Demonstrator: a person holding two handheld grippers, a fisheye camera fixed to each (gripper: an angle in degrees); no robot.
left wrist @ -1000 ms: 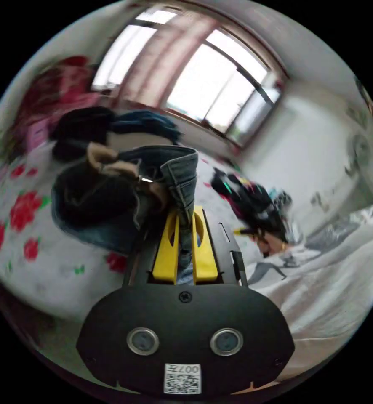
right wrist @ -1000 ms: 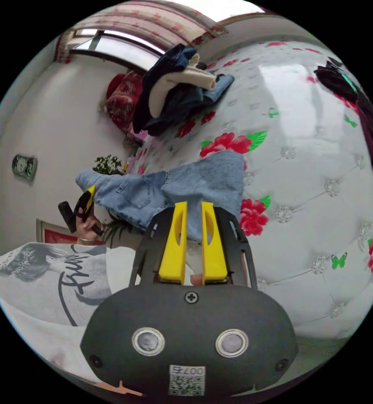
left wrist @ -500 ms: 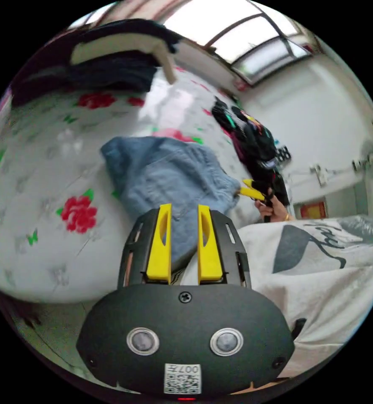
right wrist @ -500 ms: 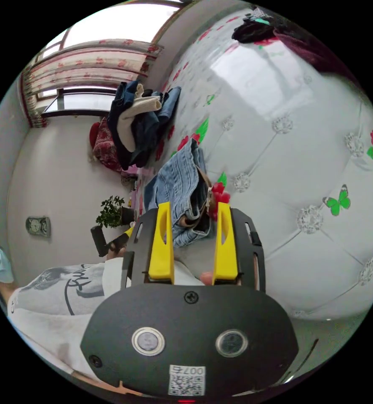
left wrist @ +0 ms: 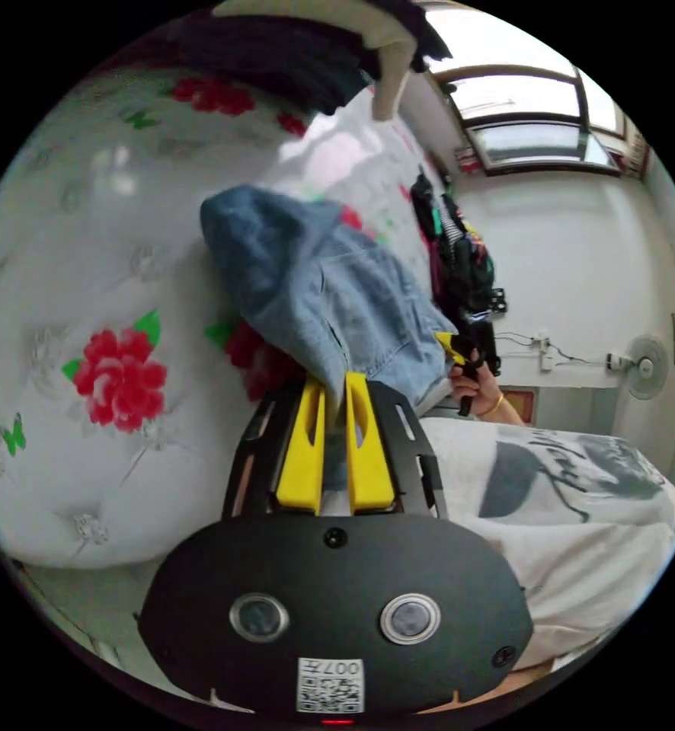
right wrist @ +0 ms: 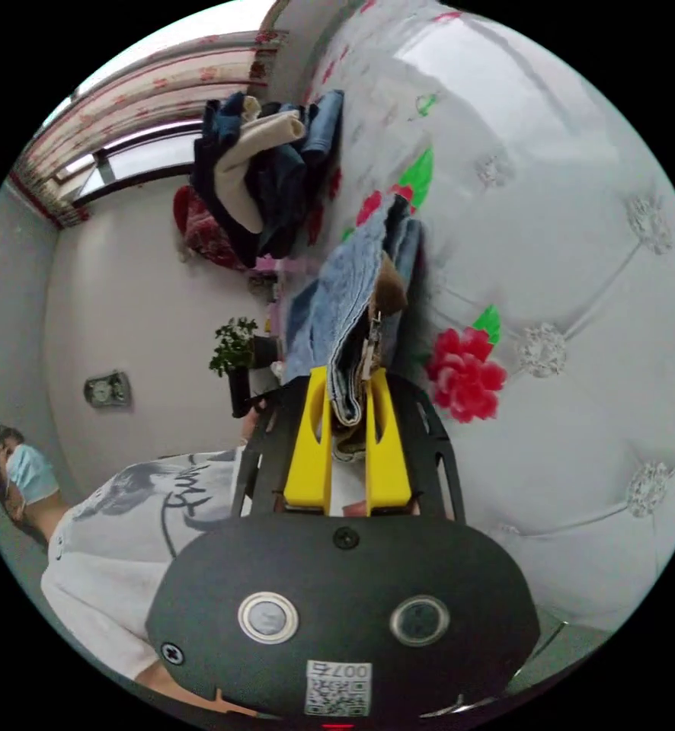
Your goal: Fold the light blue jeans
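Two yellow-jawed grippers, left gripper (left wrist: 334, 396) and right gripper (right wrist: 349, 388), clench edges of the light blue denim jeans (left wrist: 330, 289) above the white flowered quilted bed (left wrist: 86, 304).

Soft, bright daylight from the window (left wrist: 539, 114) in the left gripper view and behind the curtain (right wrist: 147, 99) in the right gripper view; white glare sheens on the glossy tufted bed cover (right wrist: 581, 251), strong fisheye bending towards black circular edges, faint blur on the denim (left wrist: 330, 282), shadows weak.
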